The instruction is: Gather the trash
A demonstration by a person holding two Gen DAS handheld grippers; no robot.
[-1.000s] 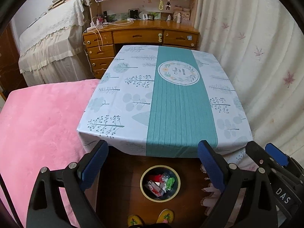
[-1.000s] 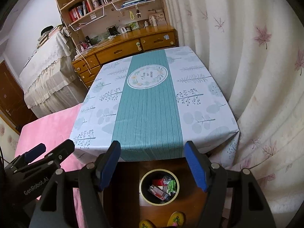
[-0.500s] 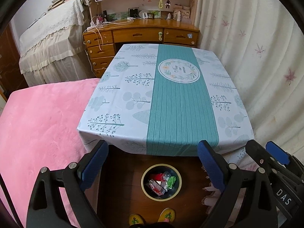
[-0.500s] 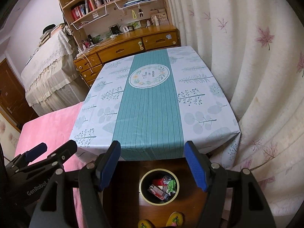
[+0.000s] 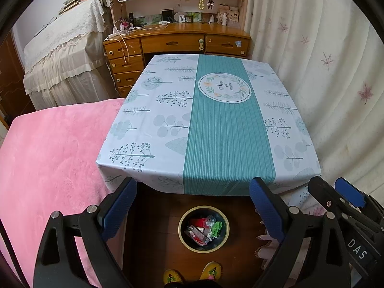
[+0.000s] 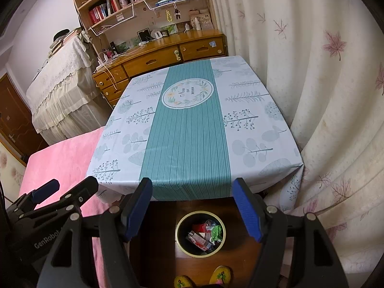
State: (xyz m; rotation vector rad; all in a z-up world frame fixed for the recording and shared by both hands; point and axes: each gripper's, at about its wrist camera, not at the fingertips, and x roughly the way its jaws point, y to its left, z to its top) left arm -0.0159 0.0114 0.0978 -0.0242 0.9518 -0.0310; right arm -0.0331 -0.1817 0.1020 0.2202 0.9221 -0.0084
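left gripper (image 5: 192, 206): fingers wide, nothing held | right gripper (image 6: 193, 206): fingers wide, nothing held | both above bin (image 5: 203, 229)

Both cams drift a bit vs 1 s ago. In left wrist view the table (image 5: 216, 124) and trash bin (image 5: 203, 229) sit slightly lower in frame, more of the desk shelf shows up top. In right wrist view the table's near edge drops a touch; the bin's trash pile looks the same shape.
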